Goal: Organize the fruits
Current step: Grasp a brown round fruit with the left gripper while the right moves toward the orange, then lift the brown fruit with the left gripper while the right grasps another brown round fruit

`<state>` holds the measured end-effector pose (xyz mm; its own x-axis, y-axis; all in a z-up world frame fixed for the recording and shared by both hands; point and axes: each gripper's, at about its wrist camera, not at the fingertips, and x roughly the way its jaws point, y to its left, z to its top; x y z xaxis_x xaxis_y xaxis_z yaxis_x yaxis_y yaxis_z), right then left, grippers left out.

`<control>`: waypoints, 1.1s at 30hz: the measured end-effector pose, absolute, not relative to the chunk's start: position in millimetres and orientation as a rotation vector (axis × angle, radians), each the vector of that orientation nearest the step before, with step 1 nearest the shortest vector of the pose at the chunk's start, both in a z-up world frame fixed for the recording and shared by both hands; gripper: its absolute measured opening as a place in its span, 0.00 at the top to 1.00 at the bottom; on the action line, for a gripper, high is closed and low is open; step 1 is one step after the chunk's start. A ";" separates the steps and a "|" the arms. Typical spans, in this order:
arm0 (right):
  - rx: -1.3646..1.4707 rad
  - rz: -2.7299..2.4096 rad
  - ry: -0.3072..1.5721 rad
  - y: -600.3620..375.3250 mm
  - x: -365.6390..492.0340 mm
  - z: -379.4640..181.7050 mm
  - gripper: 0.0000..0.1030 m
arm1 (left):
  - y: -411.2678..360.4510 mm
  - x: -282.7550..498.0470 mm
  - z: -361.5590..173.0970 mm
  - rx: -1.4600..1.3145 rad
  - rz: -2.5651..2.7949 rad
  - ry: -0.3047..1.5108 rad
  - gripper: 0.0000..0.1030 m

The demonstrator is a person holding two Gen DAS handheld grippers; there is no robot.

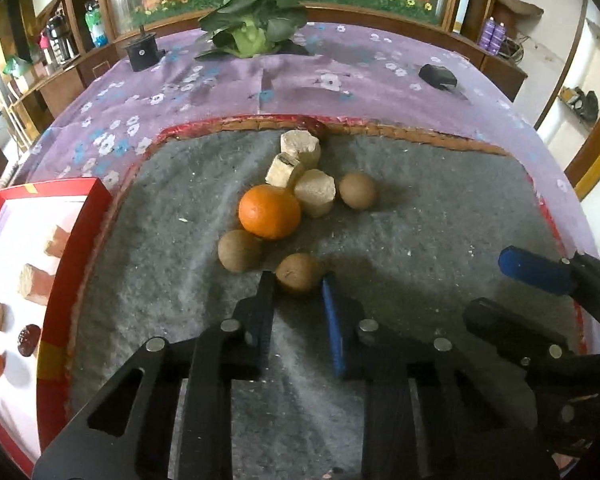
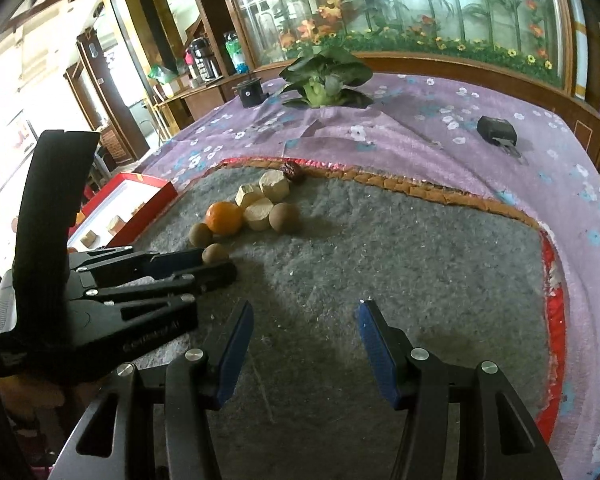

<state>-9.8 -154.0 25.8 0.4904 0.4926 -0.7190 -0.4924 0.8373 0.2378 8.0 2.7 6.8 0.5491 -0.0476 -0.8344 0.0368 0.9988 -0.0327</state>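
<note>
Left wrist view: the left gripper (image 1: 299, 280) clamps a brown round fruit (image 1: 299, 278) on the grey mat (image 1: 420, 232), an orange (image 1: 269, 211) at twelve o'clock, a red box (image 1: 52, 280) of small pieces at nine o'clock; right wrist view: the right gripper (image 2: 304, 312) gapes half-wide, empty.

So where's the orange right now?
In the left wrist view the orange sits mid-picture on the grey mat, touching a pale block on its right and a brown round fruit just below-left.
</note>
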 end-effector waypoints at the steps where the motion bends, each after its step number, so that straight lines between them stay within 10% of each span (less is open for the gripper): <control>1: -0.001 0.601 0.873 -153.2 -10.2 26.1 0.48 | 6.7 7.6 7.7 -0.030 -0.055 0.992 0.79; 21: -0.048 0.769 0.884 -56.8 -1.9 28.0 0.48 | 69.3 -29.3 37.3 -0.039 0.078 0.897 0.79; 33: -0.075 0.739 0.881 -16.2 28.4 23.3 0.68 | 112.5 -36.3 45.5 -0.072 0.144 0.867 0.79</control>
<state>28.4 -16.2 23.3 0.4089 0.5562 -0.7235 -0.6153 0.7535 0.2315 -36.2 112.5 45.5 0.6382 0.0965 -0.7638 -0.1553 0.9879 -0.0049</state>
